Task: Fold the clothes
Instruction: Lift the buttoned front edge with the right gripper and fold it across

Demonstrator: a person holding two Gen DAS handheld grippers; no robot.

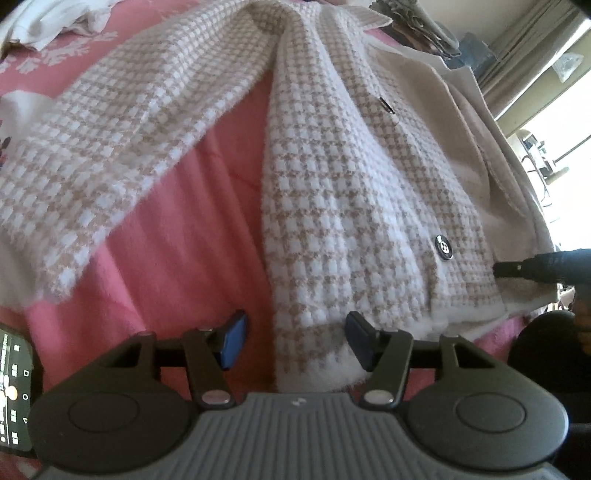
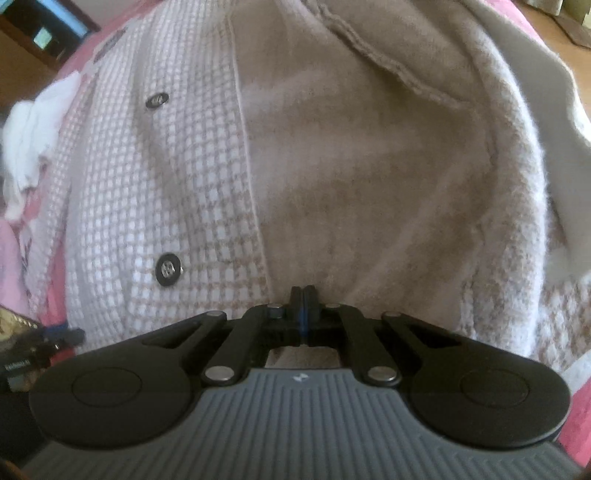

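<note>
Checked cardigan (image 1: pixel 332 177) lies spread on the pink bedcover (image 1: pixel 192 240), filling the centre and right of the left wrist view; one sleeve (image 1: pixel 92 147) runs off toward the left edge, leaving a wedge of bare cover between sleeve and body; front panel carries a dark button (image 1: pixel 444 250) near the lower right. Left gripper (image 1: pixel 295 338) hangs over the white hem (image 1: pixel 325 354) at the bottom centre, jaws apart, hem corner lying between the pads but not visibly pinched; probably lined up to take that corner for the fold. Right gripper (image 2: pixel 303 295) is fully closed, pads pressed together at the bottom centre of its own view; cannot tell whether a thin layer of the beige inside face (image 2: pixel 351 166) is caught between them or whether it only rests against the cloth. Open room: bare cover in the wedge and at the lower left gives space to sweep the sleeve inward; a phone (image 1: pixel 14 391) sits at the lower left edge; loose white cloth (image 1: pixel 48 22) crowds the upper left; hem edge near the bed's side at lower right, so judged little margin there.
</note>
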